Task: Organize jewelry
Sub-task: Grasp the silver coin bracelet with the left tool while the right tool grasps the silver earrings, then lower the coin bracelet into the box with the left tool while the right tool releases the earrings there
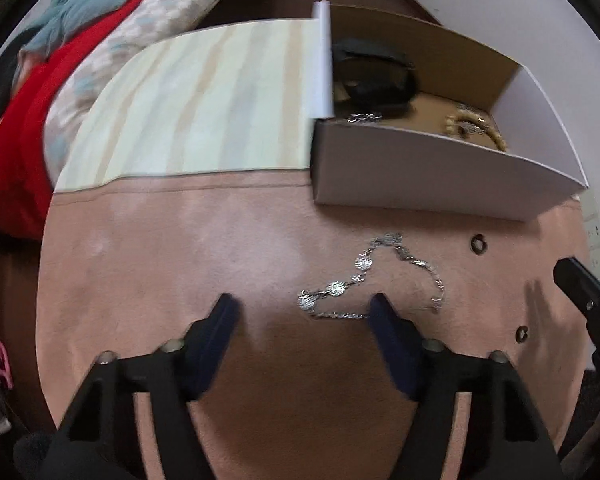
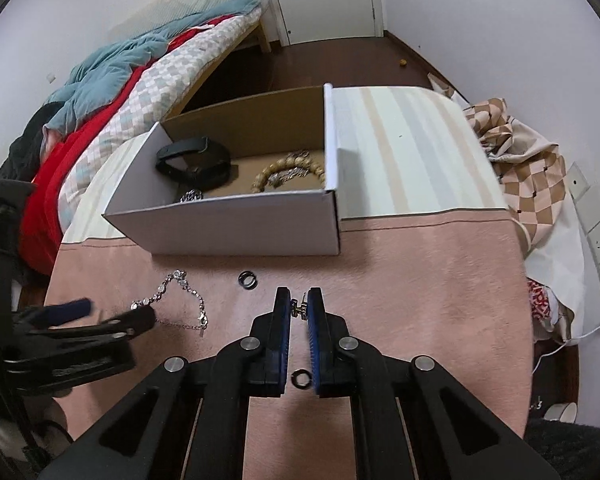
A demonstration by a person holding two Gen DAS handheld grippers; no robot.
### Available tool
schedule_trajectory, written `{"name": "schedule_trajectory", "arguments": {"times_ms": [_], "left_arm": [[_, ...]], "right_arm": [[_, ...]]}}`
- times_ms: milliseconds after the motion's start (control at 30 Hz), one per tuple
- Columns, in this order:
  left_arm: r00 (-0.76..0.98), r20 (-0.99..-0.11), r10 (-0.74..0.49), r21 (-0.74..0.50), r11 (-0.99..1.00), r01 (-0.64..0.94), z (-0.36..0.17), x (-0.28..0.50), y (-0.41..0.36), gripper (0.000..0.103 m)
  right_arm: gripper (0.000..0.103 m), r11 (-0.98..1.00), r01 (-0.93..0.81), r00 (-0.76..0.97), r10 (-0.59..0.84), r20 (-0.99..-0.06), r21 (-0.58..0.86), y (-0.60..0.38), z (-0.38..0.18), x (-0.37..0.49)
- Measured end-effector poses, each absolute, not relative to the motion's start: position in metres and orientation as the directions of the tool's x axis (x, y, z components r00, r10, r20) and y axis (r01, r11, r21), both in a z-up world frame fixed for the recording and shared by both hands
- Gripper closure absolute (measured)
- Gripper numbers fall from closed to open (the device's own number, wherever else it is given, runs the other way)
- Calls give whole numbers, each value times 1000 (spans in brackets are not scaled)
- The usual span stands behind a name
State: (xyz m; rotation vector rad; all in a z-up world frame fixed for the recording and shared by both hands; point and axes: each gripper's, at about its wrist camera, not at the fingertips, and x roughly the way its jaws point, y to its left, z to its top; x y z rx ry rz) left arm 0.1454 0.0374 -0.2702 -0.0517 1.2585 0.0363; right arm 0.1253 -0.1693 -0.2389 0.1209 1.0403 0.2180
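We note watch (image 2: 194,160) and beads (image 2: 288,172) boxed (image 2: 228,224); chain (image 1: 370,280) and two rings (image 2: 248,280) remain on bench (image 2: 420,280); right tool (image 2: 299,308) pinches a small charm (image 2: 299,309), left tool (image 1: 304,308) wide.

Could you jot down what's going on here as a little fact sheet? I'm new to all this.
Surface: pink suede-like table mat
Container: open white cardboard box, standing at the mat's far edge
Inside box: black wristband, tan beaded bracelet, a silvery piece, partly hidden
On mat: silver chain bracelet with round discs, two small dark rings
Left gripper: open, fingers over the near end of the chain
Right gripper: shut on a tiny gold-coloured jewellery piece, too small to identify
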Motion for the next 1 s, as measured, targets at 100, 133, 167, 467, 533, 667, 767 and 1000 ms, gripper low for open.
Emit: {"name": "schedule_trajectory", "arguments": {"times_ms": [100, 133, 167, 467, 533, 667, 767, 1000], "left_arm": [[333, -943, -18, -28, 999, -26, -268, 144, 29, 94], [328, -944, -36, -45, 999, -21, -269, 144, 28, 94], [326, -944, -55, -67, 997, -25, -268, 144, 28, 94], [358, -921, -155, -189, 980, -62, -241, 120, 48, 95], [377, -911, -165, -204, 977, -66, -230, 115, 53, 95], [416, -889, -194, -243, 968, -69, -198, 112, 57, 95], [444, -869, -217, -268, 962, -54, -175, 108, 55, 95], [519, -807, -283, -317, 948, 24, -106, 125, 47, 95]], "right_arm": [[94, 973, -104, 489, 230, -841, 206, -175, -238, 125], [94, 973, -98, 488, 229, -842, 208, -176, -239, 124], [94, 973, -95, 489, 228, -842, 208, -178, -238, 124], [94, 964, -84, 524, 257, -812, 251, -190, -214, 118], [94, 960, -89, 534, 271, -801, 265, -193, -205, 117], [94, 951, -95, 551, 296, -780, 294, -197, -187, 115], [94, 941, -105, 553, 323, -768, 321, -197, -173, 116], [94, 922, -156, 566, 377, -733, 353, -194, -132, 129]]}}
